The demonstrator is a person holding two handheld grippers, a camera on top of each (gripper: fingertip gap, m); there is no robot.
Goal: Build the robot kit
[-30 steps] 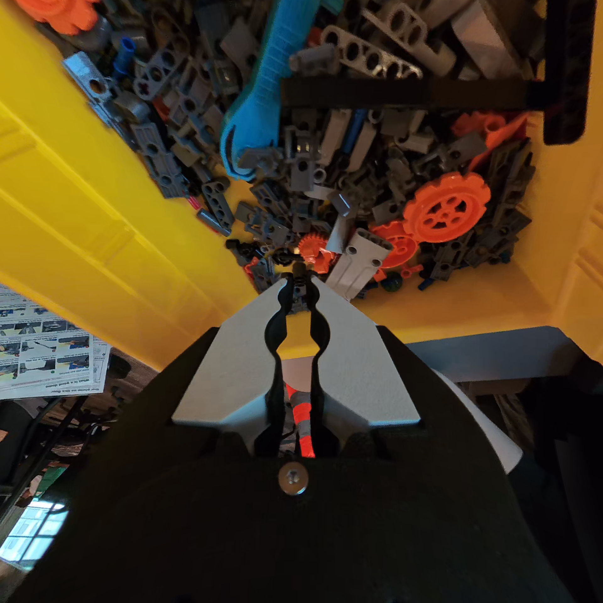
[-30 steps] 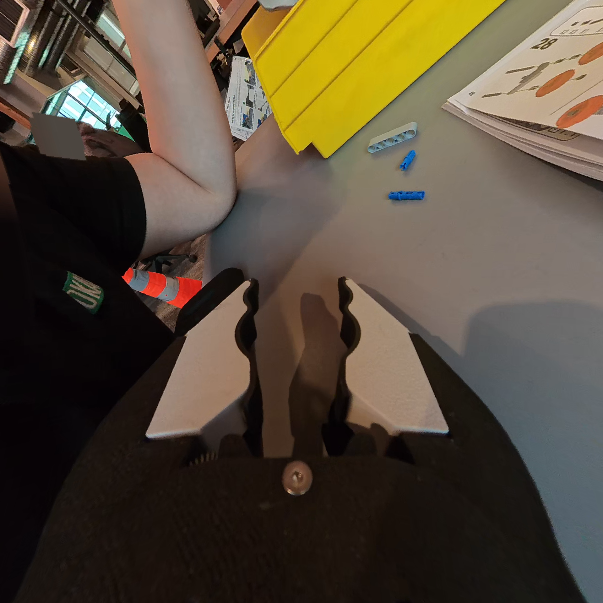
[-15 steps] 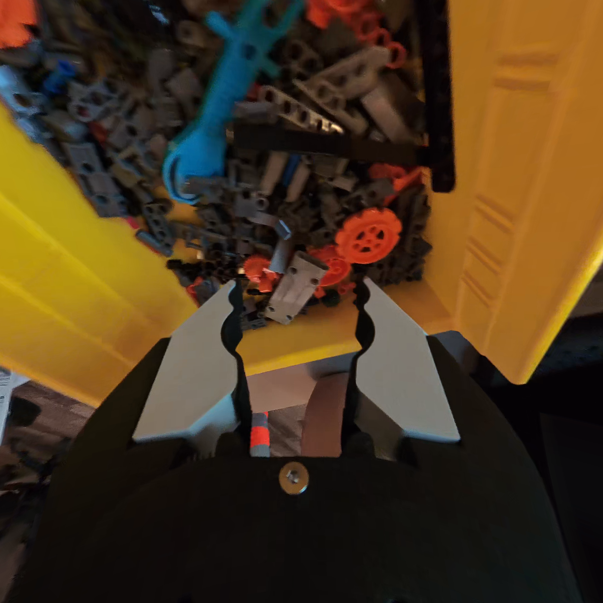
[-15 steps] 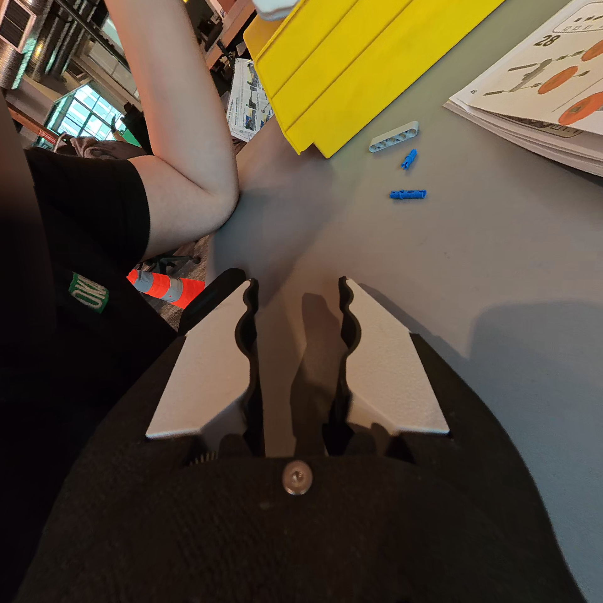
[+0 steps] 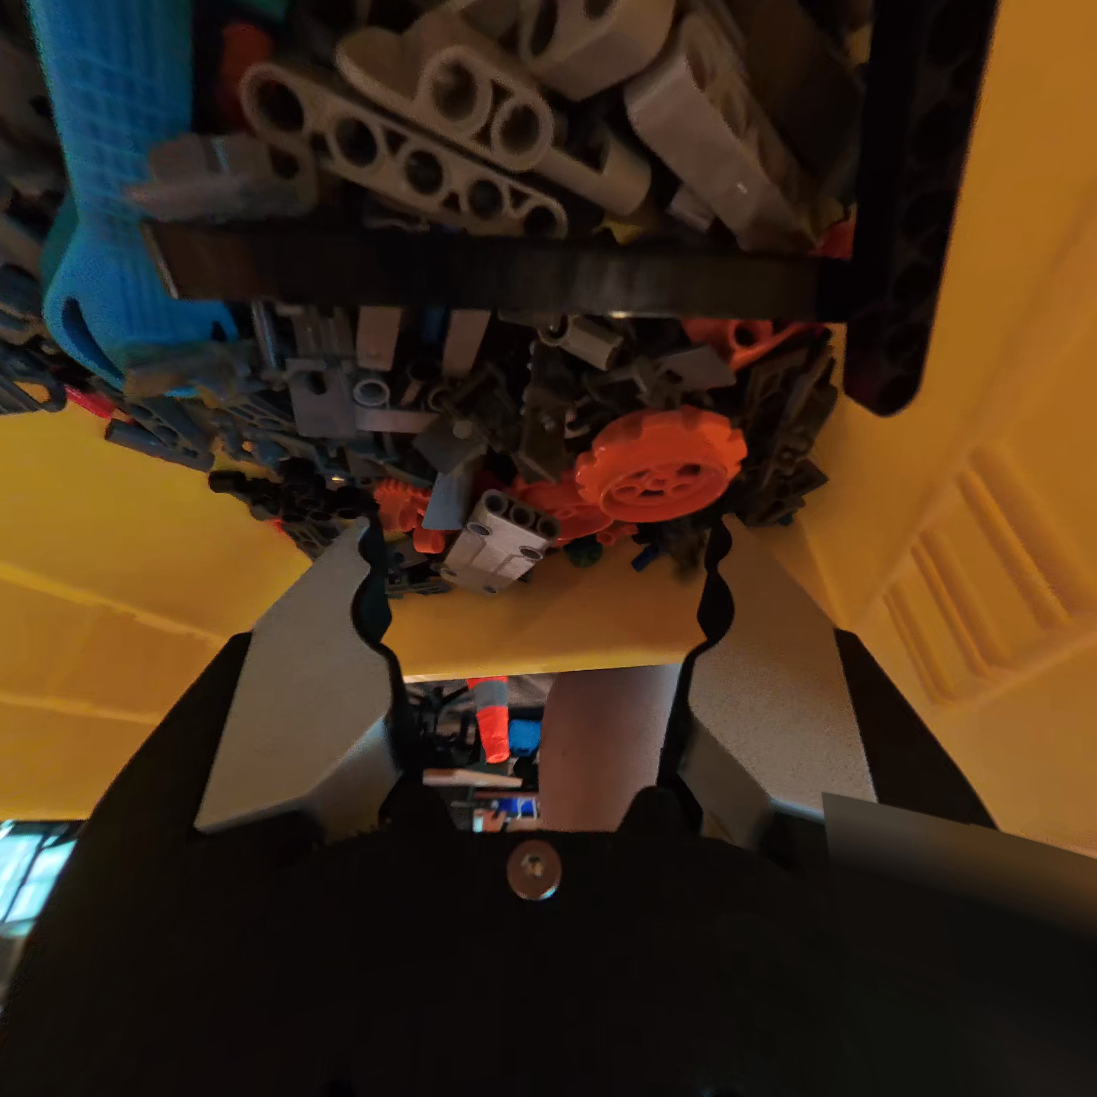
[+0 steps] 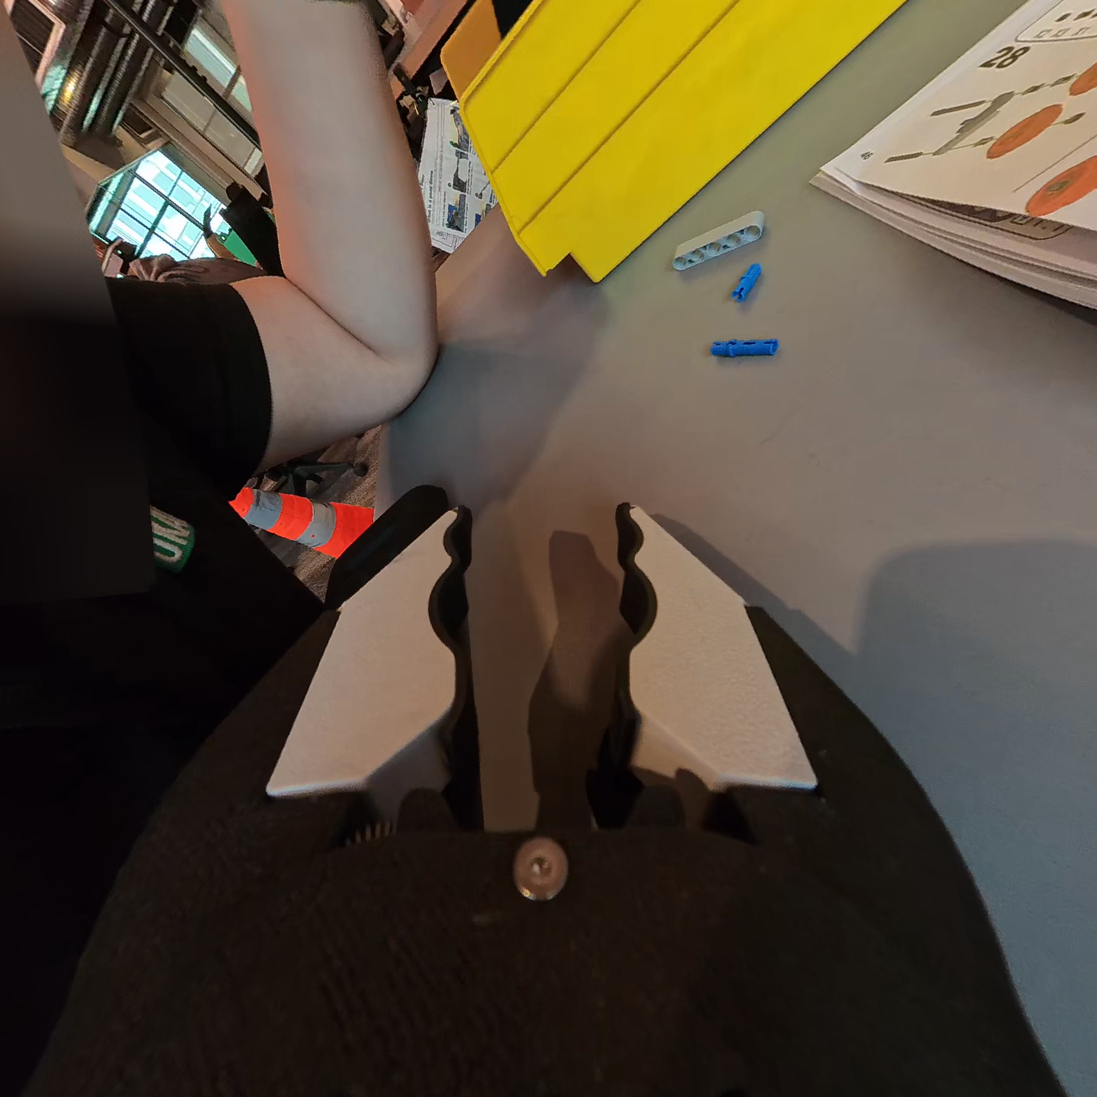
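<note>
My left gripper [image 5: 541, 525] is wide open and empty over the near end of a yellow bin [image 5: 552, 623] full of loose building-toy parts. Between its tips lie a light grey block with holes [image 5: 501, 543] and small orange gears [image 5: 400, 504]. An orange wheel [image 5: 659, 475] sits just beyond the right tip. My right gripper [image 6: 540, 513] is open and empty, low over the grey table [image 6: 831, 475]. Ahead of it lie a grey beam with holes [image 6: 718, 240] and two blue pins [image 6: 745, 347], [image 6: 747, 281], beside the yellow bin's outer wall [image 6: 641, 119].
In the bin a long black beam [image 5: 475, 276] lies across the pile, with a blue tool [image 5: 119, 196] at left and grey beams [image 5: 409, 160] behind. An open instruction booklet [image 6: 997, 148] lies at the table's right. A person's bare arm [image 6: 338, 237] rests an elbow on the table edge. An orange cone [image 6: 303, 519] stands on the floor.
My left gripper opened from nearly shut to wide open and moved closer into the bin, the view shifting toward the bin's right wall. My right gripper stayed put.
</note>
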